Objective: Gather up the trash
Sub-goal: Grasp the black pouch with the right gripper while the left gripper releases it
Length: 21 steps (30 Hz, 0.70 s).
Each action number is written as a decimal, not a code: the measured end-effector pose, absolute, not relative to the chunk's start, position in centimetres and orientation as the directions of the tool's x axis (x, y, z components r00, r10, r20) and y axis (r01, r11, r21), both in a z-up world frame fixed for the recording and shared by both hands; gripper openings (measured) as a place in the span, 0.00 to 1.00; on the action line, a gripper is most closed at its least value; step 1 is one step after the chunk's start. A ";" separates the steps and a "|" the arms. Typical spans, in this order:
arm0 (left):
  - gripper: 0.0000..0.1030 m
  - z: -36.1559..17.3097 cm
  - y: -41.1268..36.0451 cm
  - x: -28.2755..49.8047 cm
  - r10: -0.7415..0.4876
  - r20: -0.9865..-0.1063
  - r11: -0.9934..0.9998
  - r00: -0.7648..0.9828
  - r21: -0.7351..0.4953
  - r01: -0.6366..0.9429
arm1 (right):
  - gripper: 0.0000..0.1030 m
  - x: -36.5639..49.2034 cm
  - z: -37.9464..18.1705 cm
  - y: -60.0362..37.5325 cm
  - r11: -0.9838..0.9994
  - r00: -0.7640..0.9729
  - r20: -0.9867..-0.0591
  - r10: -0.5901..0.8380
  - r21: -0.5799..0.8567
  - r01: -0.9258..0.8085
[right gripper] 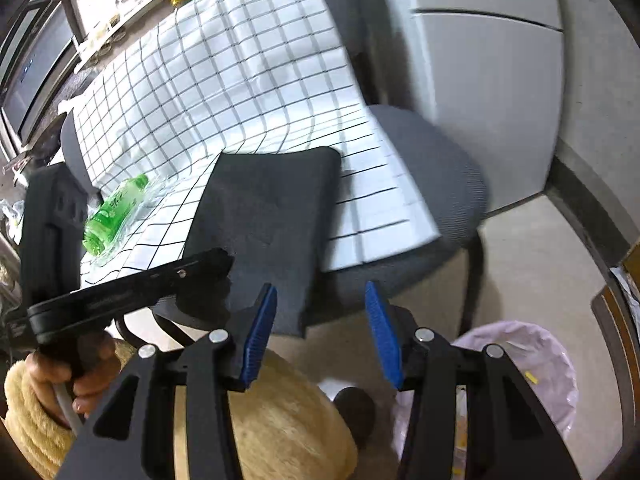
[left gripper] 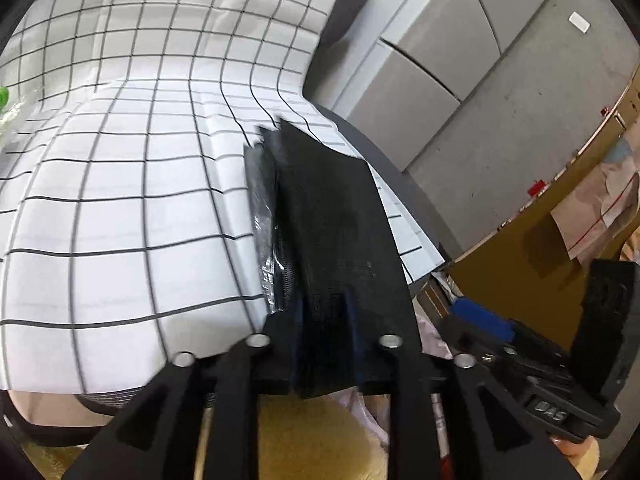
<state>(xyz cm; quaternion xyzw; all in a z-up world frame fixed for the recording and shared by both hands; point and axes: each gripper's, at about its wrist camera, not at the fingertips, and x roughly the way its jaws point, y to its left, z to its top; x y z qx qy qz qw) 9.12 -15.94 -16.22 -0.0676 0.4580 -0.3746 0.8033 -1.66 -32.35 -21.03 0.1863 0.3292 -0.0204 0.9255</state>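
A flat dark sheet [right gripper: 264,216] lies on the checked cloth [right gripper: 240,80] over a grey chair seat [right gripper: 440,168], with its near corner hanging past the seat's front edge. My left gripper [right gripper: 208,280] is at that near edge. In the left wrist view the dark sheet [left gripper: 332,208] runs up from between the jaws, which stand a little apart and do not pinch it; a glossy strip shows along its left side. A crushed green plastic bottle [right gripper: 116,212] lies on the cloth to the left. My right gripper [right gripper: 322,332] hangs open and empty in front of the seat.
A bin with a pale pink liner [right gripper: 532,360] stands on the floor at lower right. A person's tan fleece knee [right gripper: 280,420] is below the grippers and a hand [right gripper: 80,380] holds the left one. Grey cabinets [right gripper: 480,60] stand behind the chair, and a brown cardboard box [left gripper: 520,260] to its right.
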 end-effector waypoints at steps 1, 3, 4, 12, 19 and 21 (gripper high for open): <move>0.34 -16.0 -15.7 9.0 -0.667 -0.679 0.708 0.307 -0.450 0.543 | 0.45 -1.2 -21.2 -32.1 0.930 0.780 -0.619 0.093 0.335 0.154; 0.36 -15.5 -15.0 8.9 -0.674 -0.662 0.704 0.328 -0.442 0.556 | 0.45 -0.9 -21.5 -31.9 0.927 0.774 -0.623 0.115 0.347 0.142; 0.36 -15.4 -14.8 8.8 -0.670 -0.660 0.709 0.339 -0.433 0.557 | 0.45 -0.5 -21.7 -31.7 0.925 0.768 -0.628 0.125 0.354 0.139; 0.25 -16.7 -14.5 10.0 -0.601 -0.712 0.760 0.364 -0.367 0.537 | 0.42 -0.2 -22.4 -30.3 0.905 0.753 -0.626 0.202 0.413 0.100; 0.18 -17.6 -14.0 10.7 -0.614 -0.713 0.756 0.338 -0.407 0.513 | 0.40 1.1 -22.7 -29.5 0.899 0.749 -0.622 0.229 0.431 0.084; 0.17 -17.7 -13.3 11.1 -0.629 -0.706 0.749 0.325 -0.437 0.499 | 0.26 1.3 -22.6 -29.7 0.891 0.754 -0.616 0.229 0.445 0.093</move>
